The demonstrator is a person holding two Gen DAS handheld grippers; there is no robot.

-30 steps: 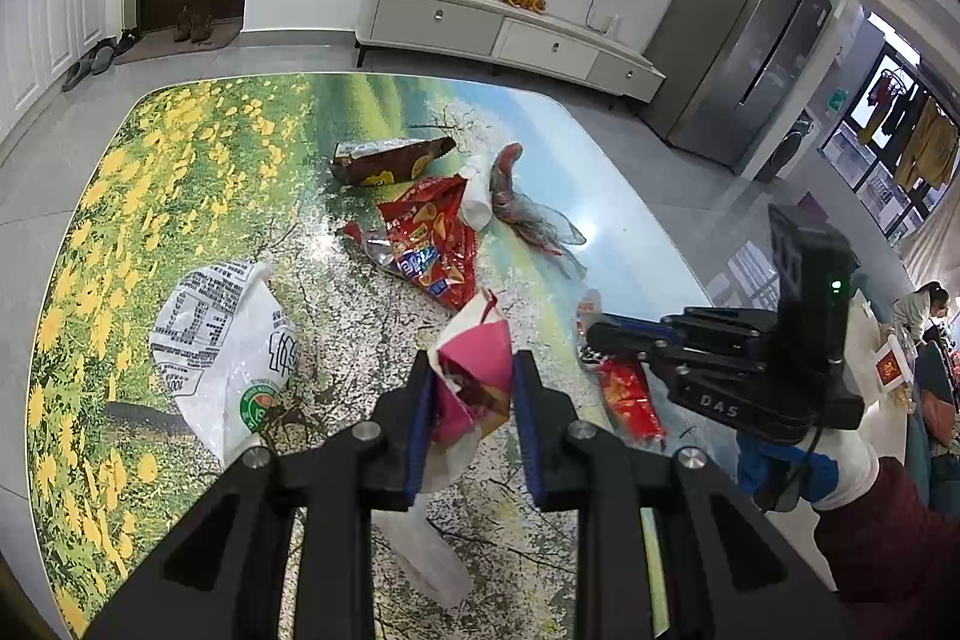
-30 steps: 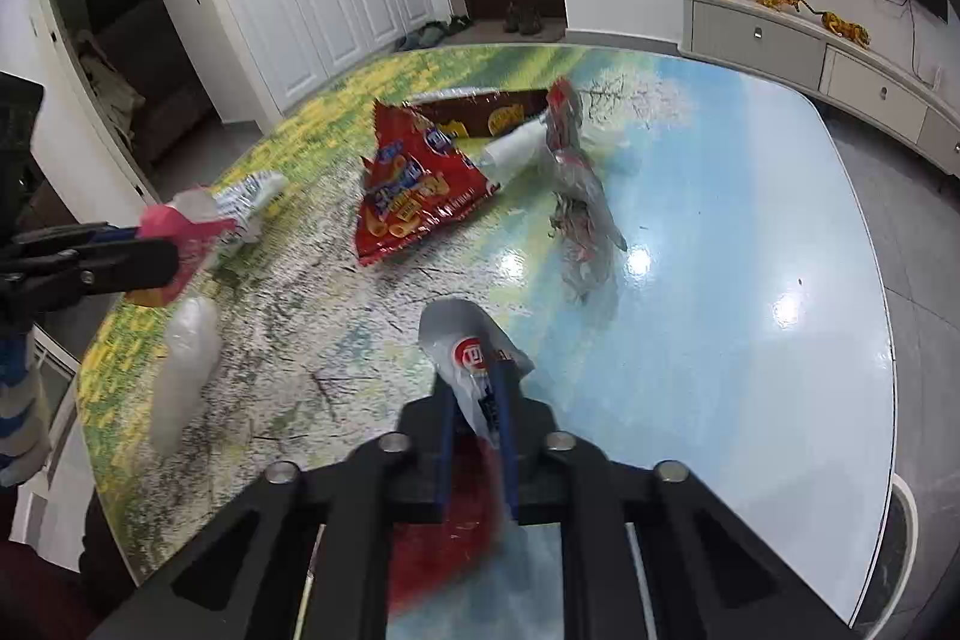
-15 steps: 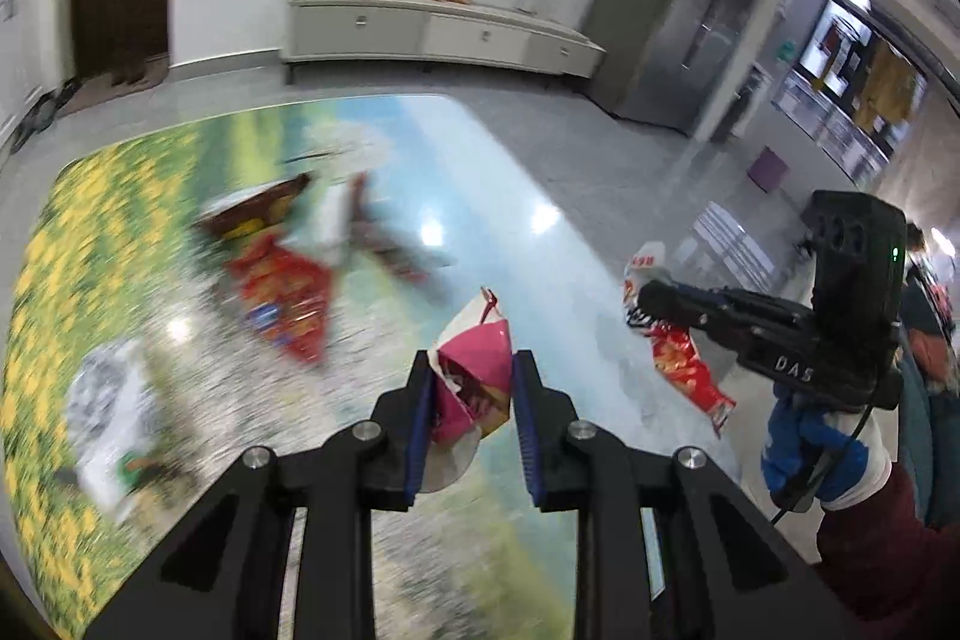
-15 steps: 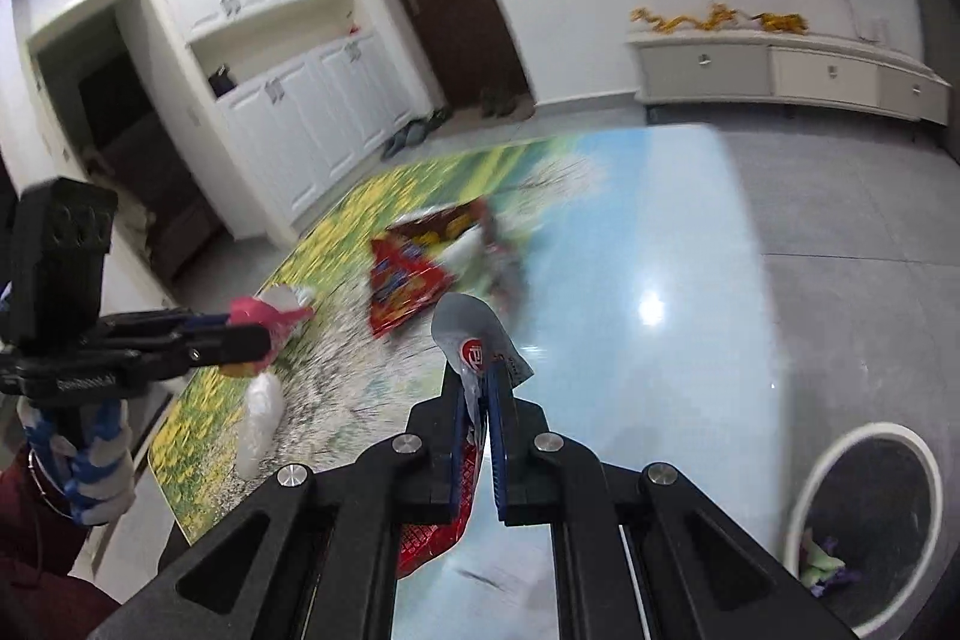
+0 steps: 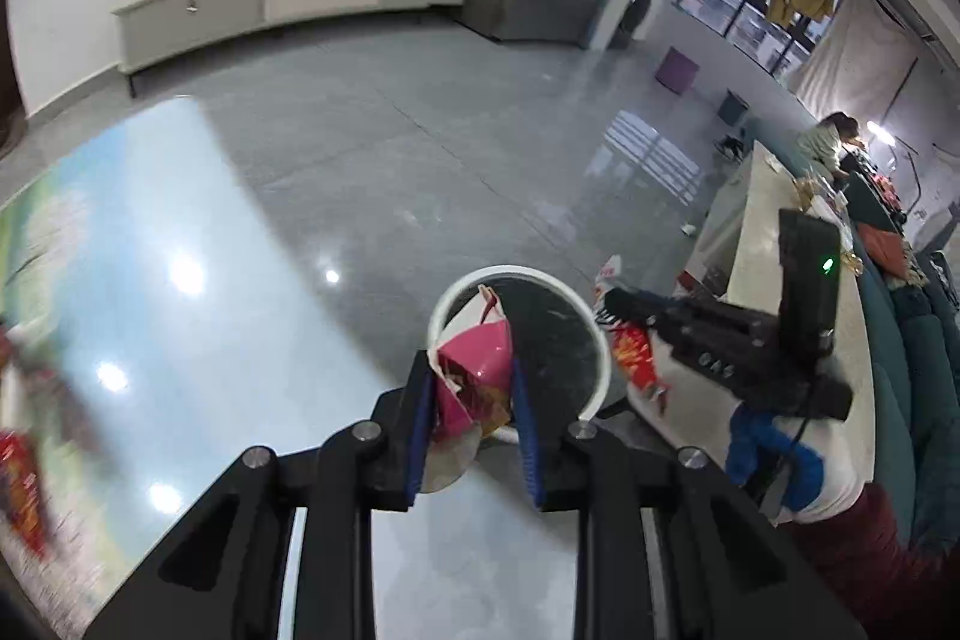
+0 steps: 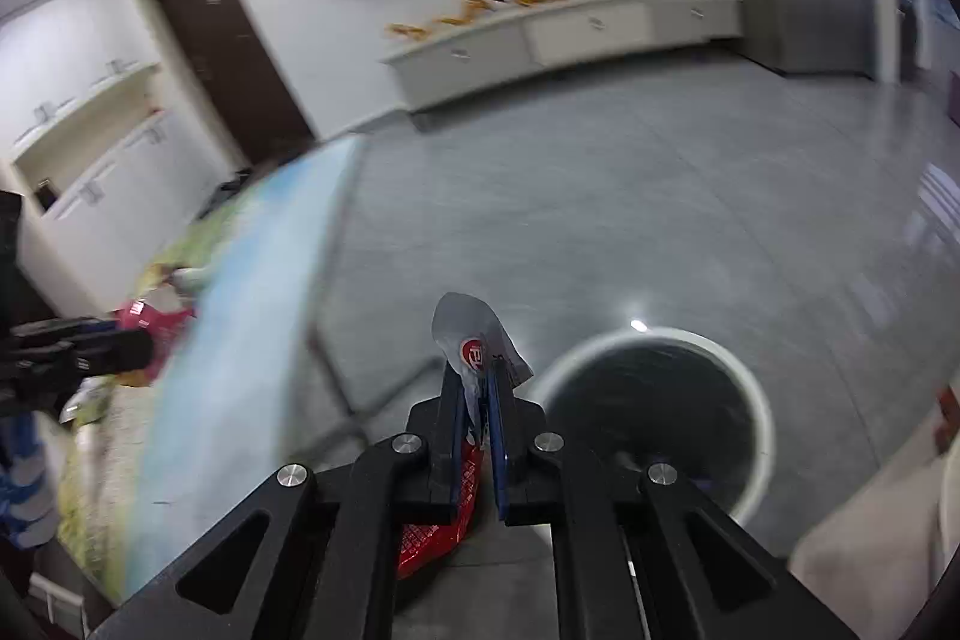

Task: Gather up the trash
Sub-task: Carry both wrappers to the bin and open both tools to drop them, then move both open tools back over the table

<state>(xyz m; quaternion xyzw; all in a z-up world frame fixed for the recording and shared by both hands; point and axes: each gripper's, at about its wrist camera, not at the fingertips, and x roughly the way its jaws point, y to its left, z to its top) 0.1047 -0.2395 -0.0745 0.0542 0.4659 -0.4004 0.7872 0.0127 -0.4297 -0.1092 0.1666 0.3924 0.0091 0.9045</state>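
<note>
Gripping a pink wrapper (image 5: pixel 474 370) between its blue-lined fingers (image 5: pixel 420 418), the left claw (image 5: pixel 471 400) hangs past the edge of the tabletop (image 5: pixel 180 316), with the wrapper's top reaching up in front of the white-rimmed trash bin (image 5: pixel 600 340) on the grey floor. From the left wrist view the bin sits just beyond the fingertips, its dark inside showing to the right of the wrapper.

To the right, the right claw (image 5: pixel 606 307) shows side-on, with a red snack bag (image 5: pixel 636 358) hanging from it near the bin's rim.

From the right wrist view, the right claw (image 6: pixel 477 388) is closed tight on that snack bag (image 6: pixel 474 346): its silver top sticks up above the fingertips and its red part hangs below them. The bin (image 6: pixel 756 418) lies just to the right of the claw. At far left the left claw (image 6: pixel 135 346) holds the pink wrapper (image 6: pixel 150 322) beside the tabletop (image 6: pixel 240 340).
</note>
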